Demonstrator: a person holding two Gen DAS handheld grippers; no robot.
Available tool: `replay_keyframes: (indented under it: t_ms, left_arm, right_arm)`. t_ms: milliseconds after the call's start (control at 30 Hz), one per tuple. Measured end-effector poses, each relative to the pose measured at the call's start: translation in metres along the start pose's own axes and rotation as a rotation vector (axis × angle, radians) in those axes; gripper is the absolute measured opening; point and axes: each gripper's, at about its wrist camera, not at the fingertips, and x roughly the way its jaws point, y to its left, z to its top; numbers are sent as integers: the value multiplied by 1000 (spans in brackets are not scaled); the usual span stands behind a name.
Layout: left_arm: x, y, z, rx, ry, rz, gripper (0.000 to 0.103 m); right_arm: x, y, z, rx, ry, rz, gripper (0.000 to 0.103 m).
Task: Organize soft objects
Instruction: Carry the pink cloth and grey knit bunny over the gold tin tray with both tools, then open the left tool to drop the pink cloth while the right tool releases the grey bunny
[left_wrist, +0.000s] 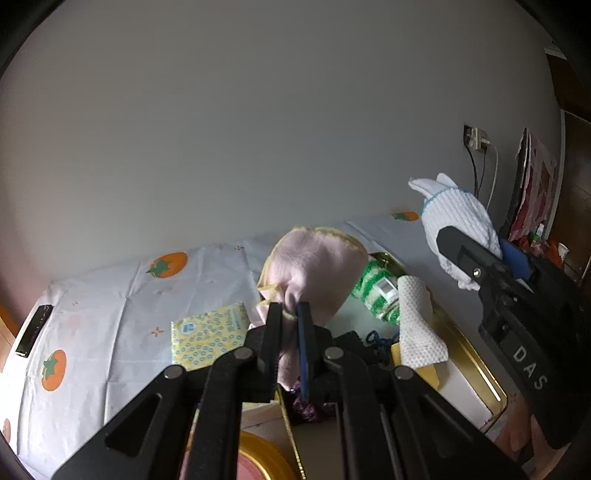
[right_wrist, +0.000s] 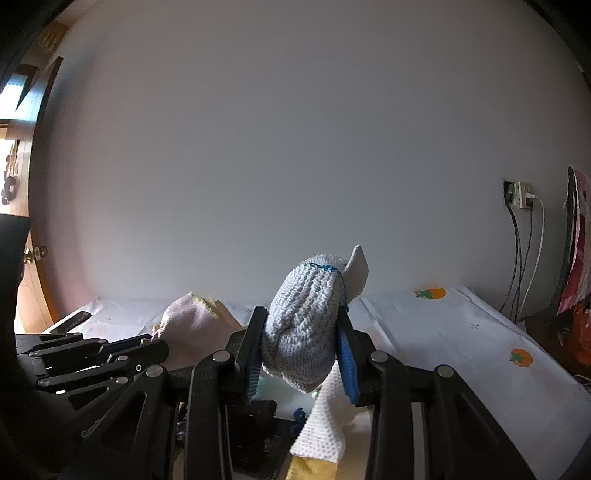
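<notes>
My left tongs (left_wrist: 290, 314) are clamped tight on a fold of the pink cloth (left_wrist: 317, 266), lifted above the gold tray (left_wrist: 476, 369) on the persimmon-print bench (left_wrist: 110, 314), while my right tongs (right_wrist: 301, 339) grip the white knit glove (right_wrist: 306, 325) held up over that same tray.

Ribbed knit glove (right_wrist: 303, 332); soft pink cloth (left_wrist: 314, 273) (matt); glossy gold tray (left_wrist: 476, 369)
</notes>
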Motion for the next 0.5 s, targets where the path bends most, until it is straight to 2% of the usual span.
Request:
replay_keyframes:
  t_ms: [333,500]
  left_arm:
    - [4,-11,-6,14,17,-11,6]
    - [13,-14,-10,21,50,-18,6]
  right_arm:
    - [14,-9,-6,-22,80,-19,38]
    - [21,-9,-11,-35,116,-31,38]
